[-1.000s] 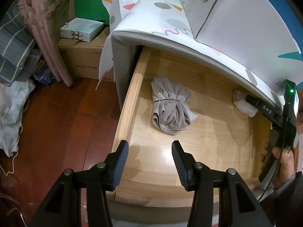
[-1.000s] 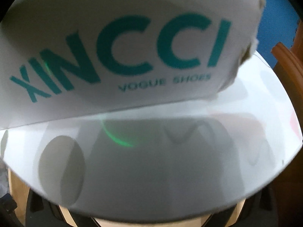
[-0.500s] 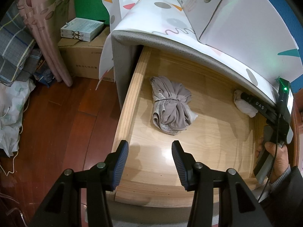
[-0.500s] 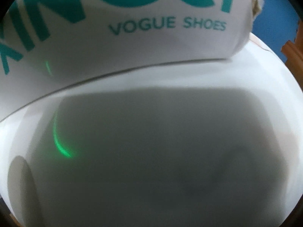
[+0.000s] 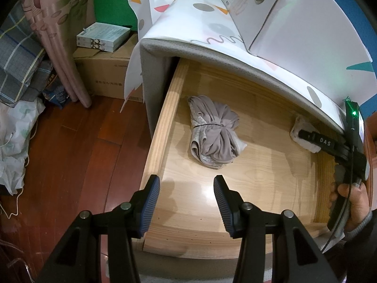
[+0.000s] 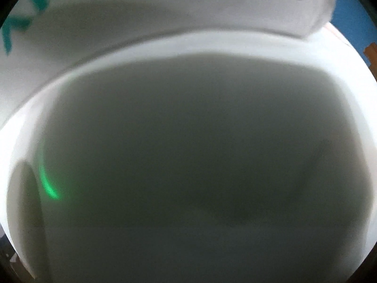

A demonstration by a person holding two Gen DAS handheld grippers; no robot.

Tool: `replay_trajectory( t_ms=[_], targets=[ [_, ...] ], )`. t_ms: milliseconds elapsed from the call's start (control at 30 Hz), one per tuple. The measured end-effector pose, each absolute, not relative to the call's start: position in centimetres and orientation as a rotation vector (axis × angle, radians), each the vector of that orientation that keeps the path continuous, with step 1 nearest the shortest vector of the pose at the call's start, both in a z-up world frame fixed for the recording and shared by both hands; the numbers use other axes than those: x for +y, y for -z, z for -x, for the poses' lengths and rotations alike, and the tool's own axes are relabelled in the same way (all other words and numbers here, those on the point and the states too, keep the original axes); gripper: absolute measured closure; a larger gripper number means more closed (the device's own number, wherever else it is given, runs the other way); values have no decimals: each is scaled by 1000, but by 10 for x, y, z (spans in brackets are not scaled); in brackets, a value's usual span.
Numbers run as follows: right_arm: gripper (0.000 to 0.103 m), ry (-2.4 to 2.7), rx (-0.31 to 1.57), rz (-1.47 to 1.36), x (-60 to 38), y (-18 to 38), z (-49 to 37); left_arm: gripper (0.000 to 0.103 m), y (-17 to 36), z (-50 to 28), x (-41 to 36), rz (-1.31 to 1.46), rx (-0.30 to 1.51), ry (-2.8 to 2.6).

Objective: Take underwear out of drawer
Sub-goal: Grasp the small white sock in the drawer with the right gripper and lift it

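A bundle of grey underwear (image 5: 213,134) lies in the open wooden drawer (image 5: 165,122), toward its back left. A small white garment (image 5: 304,139) lies at the drawer's back right. My left gripper (image 5: 186,197) is open and empty, above the drawer's front part, short of the grey bundle. My right gripper (image 5: 304,135) reaches into the back right of the drawer, its tip over the white garment; I cannot tell how its jaws stand. The right wrist view is filled by the white cabinet top (image 6: 188,165) pressed close to the lens; its fingers are hidden.
A white shoe box (image 5: 294,18) sits on the patterned cabinet top (image 5: 188,18), directly above the drawer. A cardboard box (image 5: 106,73) with a small carton on it stands on the wooden floor (image 5: 70,165) at left, beside curtains and bags.
My right gripper has moved forward and deeper under the cabinet top, toward the white garment. The left gripper and the grey bundle have not moved.
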State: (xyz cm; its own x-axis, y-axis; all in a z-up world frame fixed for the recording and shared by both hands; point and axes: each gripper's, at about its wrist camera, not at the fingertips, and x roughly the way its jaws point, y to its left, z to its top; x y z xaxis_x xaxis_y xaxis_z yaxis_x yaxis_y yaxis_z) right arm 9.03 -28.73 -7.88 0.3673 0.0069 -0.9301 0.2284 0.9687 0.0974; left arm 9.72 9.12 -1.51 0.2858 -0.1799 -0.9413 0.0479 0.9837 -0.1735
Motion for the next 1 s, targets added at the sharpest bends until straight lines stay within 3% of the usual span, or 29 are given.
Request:
replay_trajectory(
  t_ms=[600, 900, 1000],
  targets=[
    [49, 115, 1352, -285, -300, 77, -57, 55, 15, -96, 91, 114, 1267, 146],
    [49, 66, 1430, -315, -301, 74, -49, 55, 15, -96, 90, 113, 1268, 146],
    [41, 52, 1438, -325, -298, 72, -37, 55, 15, -96, 91, 110, 1265, 145]
  ],
)
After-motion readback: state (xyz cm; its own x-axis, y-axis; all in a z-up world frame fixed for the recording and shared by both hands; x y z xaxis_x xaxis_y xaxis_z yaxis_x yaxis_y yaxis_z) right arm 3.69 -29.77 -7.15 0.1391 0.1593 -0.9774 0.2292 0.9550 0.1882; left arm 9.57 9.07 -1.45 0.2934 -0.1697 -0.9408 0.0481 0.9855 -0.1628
